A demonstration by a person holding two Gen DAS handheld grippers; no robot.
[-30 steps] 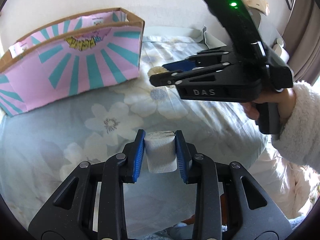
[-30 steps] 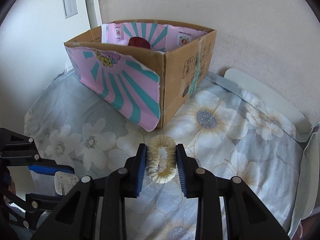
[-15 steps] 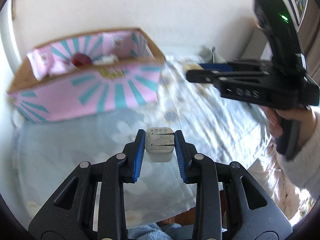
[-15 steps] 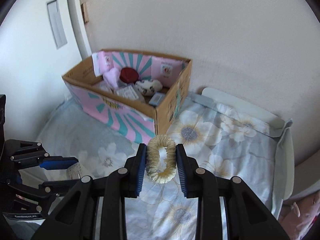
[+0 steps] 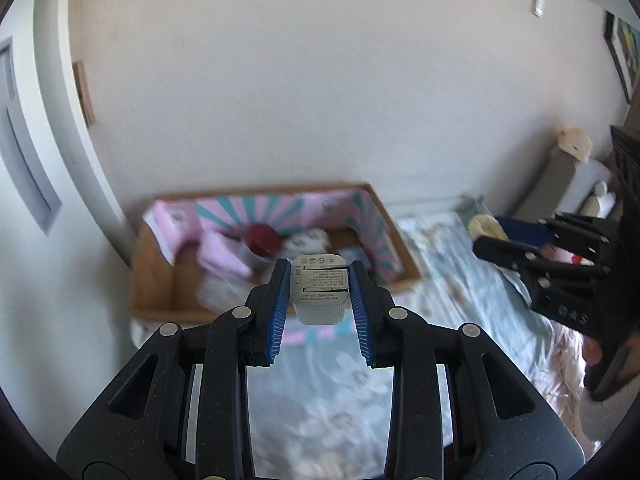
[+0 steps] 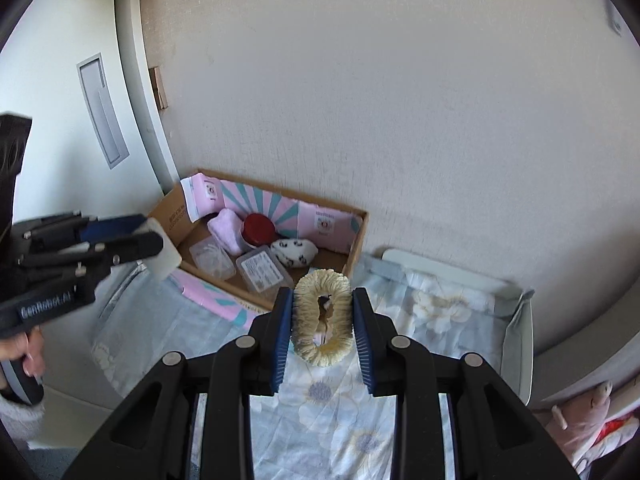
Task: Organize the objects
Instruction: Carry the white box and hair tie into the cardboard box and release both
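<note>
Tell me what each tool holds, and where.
Left tool: white charger block, clamped by its sides. Right tool: cream scrunchie, squeezed across its outer edges.

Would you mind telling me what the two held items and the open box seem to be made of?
Small white ribbed charger block: likely matte plastic, with printed markings. Cream fuzzy ring: soft fabric, seemingly a scrunchie. Pink-and-teal-lined open box: corrugated cardboard with brown raw edges.

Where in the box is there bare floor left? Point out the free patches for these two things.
In the cardboard box, bare floor shows at the right end beyond the spotted pouch, and a strip by the left wall. The middle is crowded: red lid, pink cloth, two clear cases.
</note>
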